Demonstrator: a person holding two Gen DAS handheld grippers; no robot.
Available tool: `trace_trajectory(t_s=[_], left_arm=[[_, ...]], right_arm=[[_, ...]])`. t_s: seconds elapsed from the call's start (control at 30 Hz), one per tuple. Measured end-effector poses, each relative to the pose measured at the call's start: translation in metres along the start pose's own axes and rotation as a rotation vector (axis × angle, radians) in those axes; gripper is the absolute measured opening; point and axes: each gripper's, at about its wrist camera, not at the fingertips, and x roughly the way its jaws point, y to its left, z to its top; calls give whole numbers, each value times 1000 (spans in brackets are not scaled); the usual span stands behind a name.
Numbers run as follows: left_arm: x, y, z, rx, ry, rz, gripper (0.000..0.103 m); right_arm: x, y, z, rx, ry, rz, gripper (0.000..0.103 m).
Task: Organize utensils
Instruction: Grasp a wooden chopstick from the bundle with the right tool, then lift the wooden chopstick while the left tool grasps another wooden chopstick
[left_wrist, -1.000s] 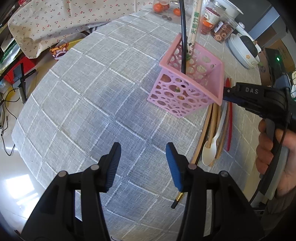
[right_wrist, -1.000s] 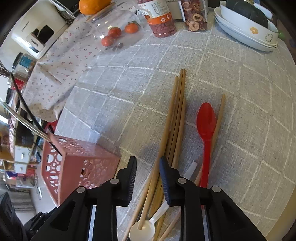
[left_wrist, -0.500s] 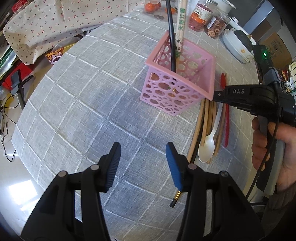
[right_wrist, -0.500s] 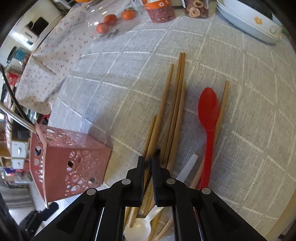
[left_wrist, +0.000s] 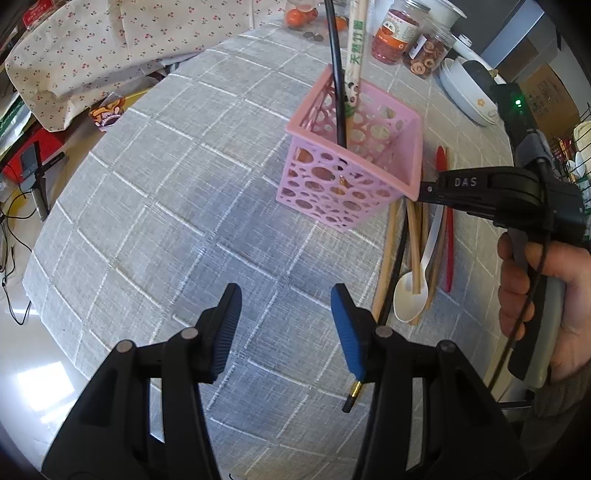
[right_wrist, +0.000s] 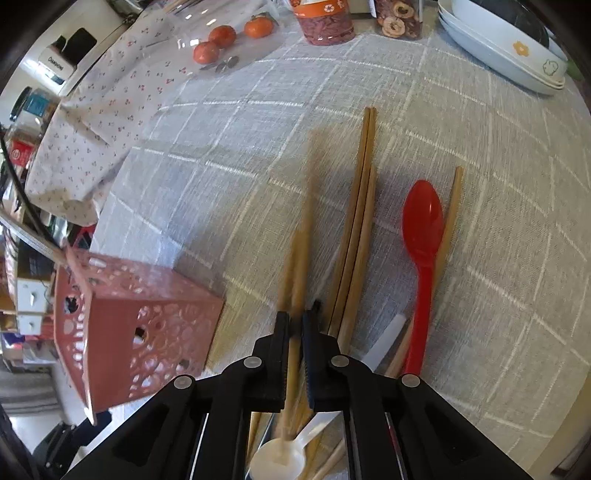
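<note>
Step in hand: we are picking chopstick from pile. R gripper (right_wrist: 295, 325) clamping wooden chopstick (right_wrist: 301, 258), jaws just closing on it; stick blurred, likely lifting. L gripper (left_wrist: 286, 328) hanging half-open, empty, over grey checked cloth (left_wrist: 166, 221). Pink basket (left_wrist: 351, 173) standing at 1 o'clock of L gripper, already holding black stick + paper-sleeved pair. Remaining chopsticks (right_wrist: 360, 229), red spoon (right_wrist: 423, 236), white spoon (right_wrist: 280, 461) lying w/ pile, at 3 o'clock of basket. Next, we judge: raise stick clear, tip it upright, drop into basket.

A pink perforated basket (left_wrist: 354, 173), a red spoon (right_wrist: 423, 236) and a white spoon (left_wrist: 410, 295) lie on grey checked cloth (left_wrist: 166, 206).
</note>
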Motion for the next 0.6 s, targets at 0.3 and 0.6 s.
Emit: trace_trajectory(t_s=[0.3,0.6], left_arm=[[9,-20,3,-8,-14,-32,52],[49,-58,-6,-15,-56,-4,52]], right_arm=[[-30,-7,-16,-46,-51,10,6],[-82,-24,-48,-95,-138,47,6]])
